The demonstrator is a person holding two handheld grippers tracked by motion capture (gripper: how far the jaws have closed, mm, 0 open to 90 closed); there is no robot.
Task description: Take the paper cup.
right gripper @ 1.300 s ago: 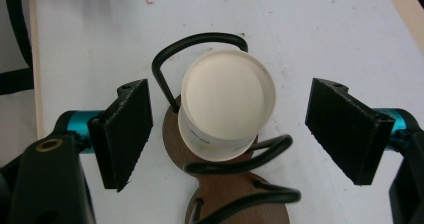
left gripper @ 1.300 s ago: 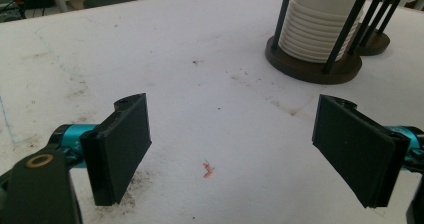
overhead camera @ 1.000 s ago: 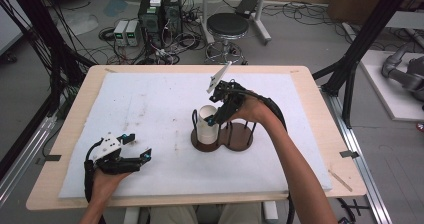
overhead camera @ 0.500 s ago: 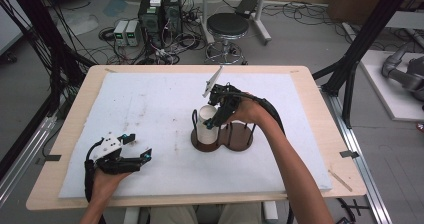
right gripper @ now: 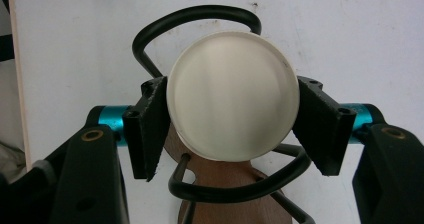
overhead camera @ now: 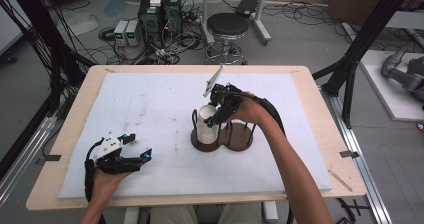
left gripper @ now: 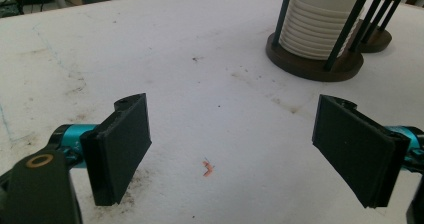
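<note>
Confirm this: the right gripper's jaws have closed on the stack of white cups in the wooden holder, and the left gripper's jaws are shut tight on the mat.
Not quite. The left gripper has its jaws wide apart, nothing between them; its own view shows that. The right gripper does clamp the cup stack in the holder.

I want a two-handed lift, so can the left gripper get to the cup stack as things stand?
Probably yes: the left gripper is open, and bare mat lies between it and the cup stack. The holder has bars around the cups.

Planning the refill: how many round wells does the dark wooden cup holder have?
2: the left well holds the stack of white paper cups; the right well looks empty.
</note>
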